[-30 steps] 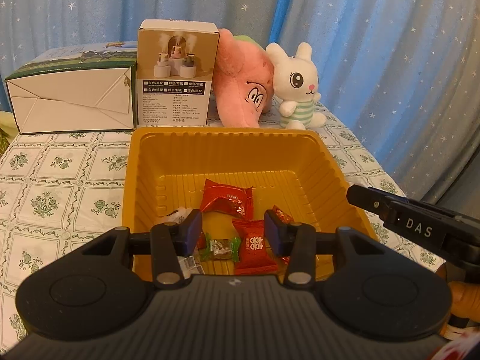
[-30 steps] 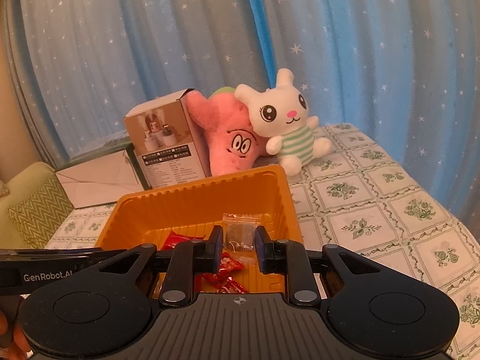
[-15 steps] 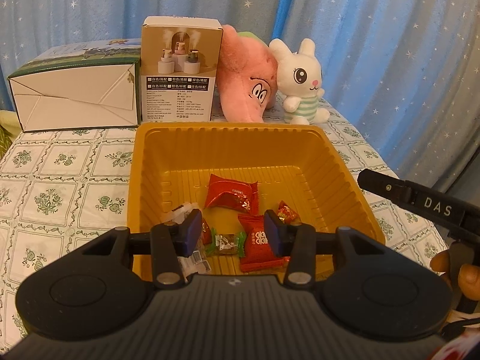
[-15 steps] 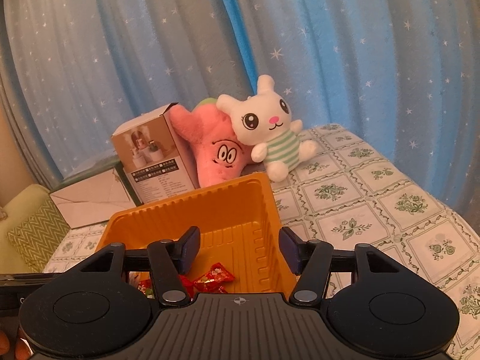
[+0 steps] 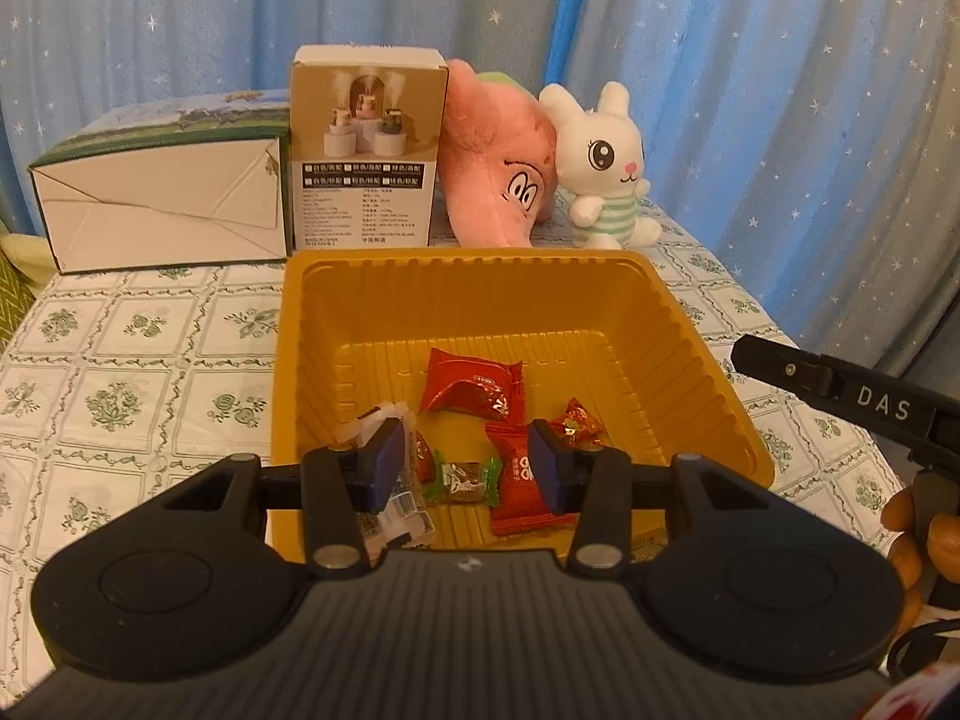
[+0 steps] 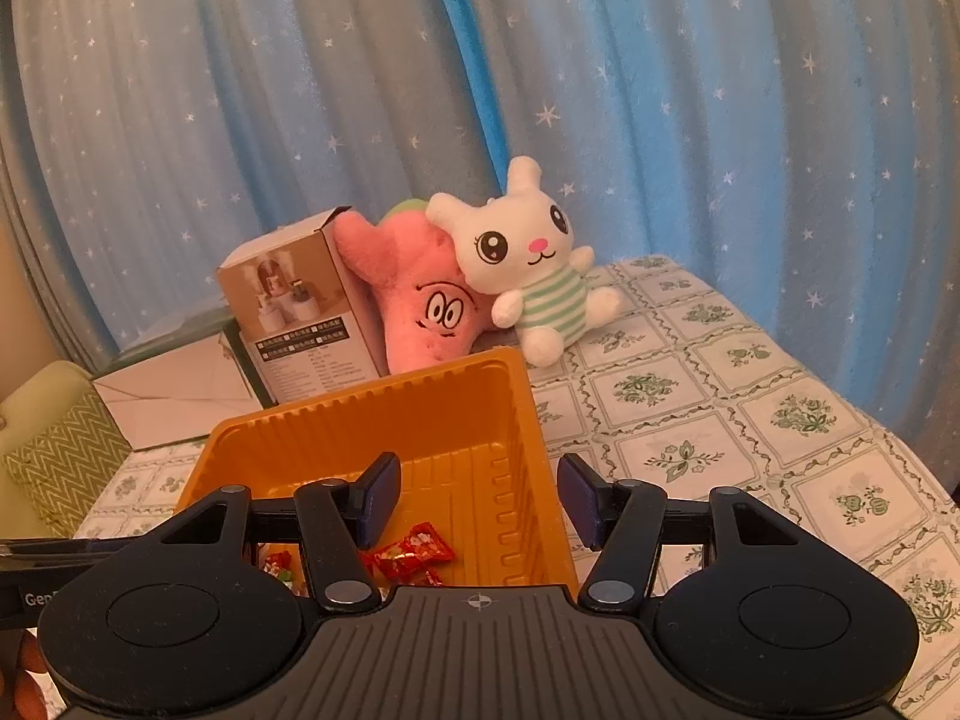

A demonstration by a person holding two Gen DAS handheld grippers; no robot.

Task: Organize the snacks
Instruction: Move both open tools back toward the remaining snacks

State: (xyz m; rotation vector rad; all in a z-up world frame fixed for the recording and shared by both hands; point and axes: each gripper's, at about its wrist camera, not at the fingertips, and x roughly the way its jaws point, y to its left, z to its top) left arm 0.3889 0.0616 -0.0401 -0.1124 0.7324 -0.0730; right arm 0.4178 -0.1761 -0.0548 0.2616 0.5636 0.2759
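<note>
Right claw [image 6: 478, 501]: jaws just opened, empty above orange tray [image 6: 516, 414], apparently after dropping a snack.
Left claw [image 5: 463, 467]: apart, idle.

The left wrist camera looks down into the orange tray [image 5: 690, 360] from its near edge. The right wrist camera sits lower at its right corner. Both share the white rabbit toy [image 6: 528, 264].

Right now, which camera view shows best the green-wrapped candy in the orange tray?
The left wrist view shows it best: the green-wrapped candy lies whole on the floor of the orange tray, between red packets. The right wrist view does not show it clearly; its own gripper body hides that part of the tray.
</note>
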